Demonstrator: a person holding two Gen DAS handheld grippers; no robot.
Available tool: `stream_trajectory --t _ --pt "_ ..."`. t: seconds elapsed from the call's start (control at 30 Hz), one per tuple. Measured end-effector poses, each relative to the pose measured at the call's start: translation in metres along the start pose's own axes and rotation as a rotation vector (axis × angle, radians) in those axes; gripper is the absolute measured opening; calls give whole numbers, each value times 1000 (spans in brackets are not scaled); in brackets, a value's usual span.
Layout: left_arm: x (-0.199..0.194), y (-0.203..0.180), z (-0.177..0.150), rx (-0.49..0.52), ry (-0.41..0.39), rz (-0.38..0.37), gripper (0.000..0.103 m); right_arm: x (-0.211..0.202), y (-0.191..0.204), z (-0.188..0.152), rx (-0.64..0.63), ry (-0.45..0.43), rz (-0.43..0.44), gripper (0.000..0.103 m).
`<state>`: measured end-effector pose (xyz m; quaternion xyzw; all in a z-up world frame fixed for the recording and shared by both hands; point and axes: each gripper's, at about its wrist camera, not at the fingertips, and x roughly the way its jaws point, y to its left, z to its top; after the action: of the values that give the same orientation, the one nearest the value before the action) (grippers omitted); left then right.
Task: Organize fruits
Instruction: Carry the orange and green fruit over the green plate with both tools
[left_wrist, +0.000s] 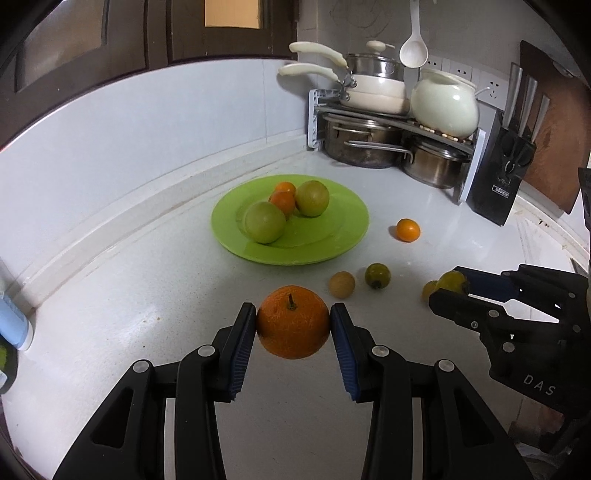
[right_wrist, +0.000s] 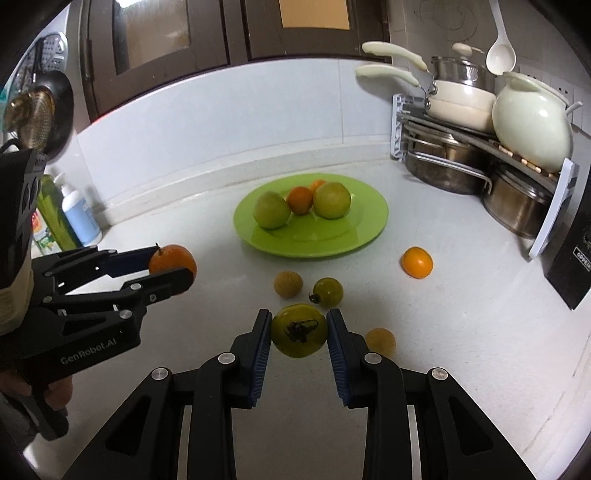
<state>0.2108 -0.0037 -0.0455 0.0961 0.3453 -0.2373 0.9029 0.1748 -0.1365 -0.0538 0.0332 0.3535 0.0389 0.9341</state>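
1. The left gripper (left_wrist: 293, 322) grasps an orange (left_wrist: 293, 321) above the counter (left_wrist: 147, 295).
2. The right gripper (right_wrist: 299, 330) clamps a green tomato (right_wrist: 299, 330); the left wrist view shows this fruit half hidden.
3. The green plate (left_wrist: 332, 236) holds four fruits, the back one mostly covered.
4. Only the right wrist view shows a soap bottle (right_wrist: 79, 218).

White countertop (left_wrist: 110, 332), pale backsplash (left_wrist: 166, 129) (tiled), dark wooden cabinets (right_wrist: 155, 37)

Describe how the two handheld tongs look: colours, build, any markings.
Both tongs are matte black linkage frames with silver rivets and ribbed blue pads. The left tongs read "GenRobot.AI" on the side; the right tongs show "DAS". A beige cuff edges the left wrist.
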Motion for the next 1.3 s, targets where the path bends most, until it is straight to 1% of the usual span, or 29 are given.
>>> stream_trajectory --t 0.33,0.6,0.97,1.17,1.3 --pt "-26 -18 4 -11 -54 26 41 -32 -4 3 -28 -60 24 31" --pt "-40 -29 17 -21 -109 67 41 -42 -11 18 -62 -96 50 31" --pt "-42 -32 44 -21 -163 121 41 -39 -18 53 -108 -154 84 31" --pt "-33 -28 64 -12 -178 146 41 -29 -22 79 -130 -179 82 31" --pt "-22 -24 77 -6 -174 154 41 -20 -24 94 -135 -190 79 31"
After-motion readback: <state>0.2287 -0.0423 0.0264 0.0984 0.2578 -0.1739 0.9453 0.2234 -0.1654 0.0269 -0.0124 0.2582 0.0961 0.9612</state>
